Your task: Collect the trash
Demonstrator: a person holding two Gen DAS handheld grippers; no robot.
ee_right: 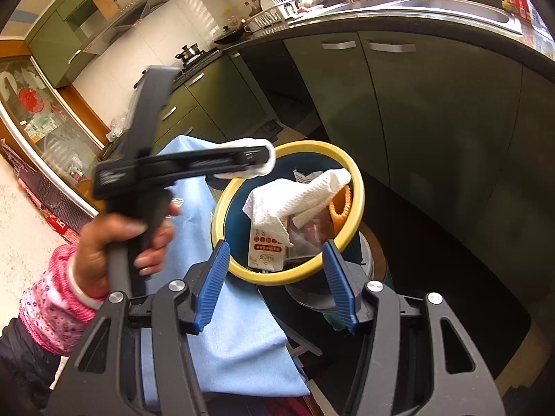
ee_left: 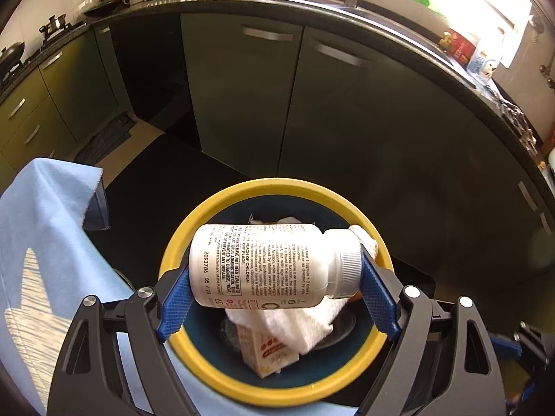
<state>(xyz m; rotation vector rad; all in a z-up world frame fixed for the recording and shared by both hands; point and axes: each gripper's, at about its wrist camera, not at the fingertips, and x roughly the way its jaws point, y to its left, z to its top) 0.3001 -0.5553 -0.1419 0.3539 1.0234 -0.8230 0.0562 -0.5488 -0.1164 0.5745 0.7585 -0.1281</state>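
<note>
Left wrist: fingers clamp bottle over bin; right wrist: empty fingers apart.

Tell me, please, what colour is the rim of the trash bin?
Yellow: the bin's rim rings a dark blue inside, clearest in the left wrist view.

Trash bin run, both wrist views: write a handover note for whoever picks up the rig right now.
Left gripper: shut on the white pill bottle, held sideways above the yellow-rimmed bin.
Right gripper: open, holding nothing, pointed at the bin from nearby.
Already in the bin: paper towel, small carton, other scraps.
Done: bottle picked up and brought over the bin.
Left: release the bottle into the bin. Whether more trash remains elsewhere cannot be seen.
</note>
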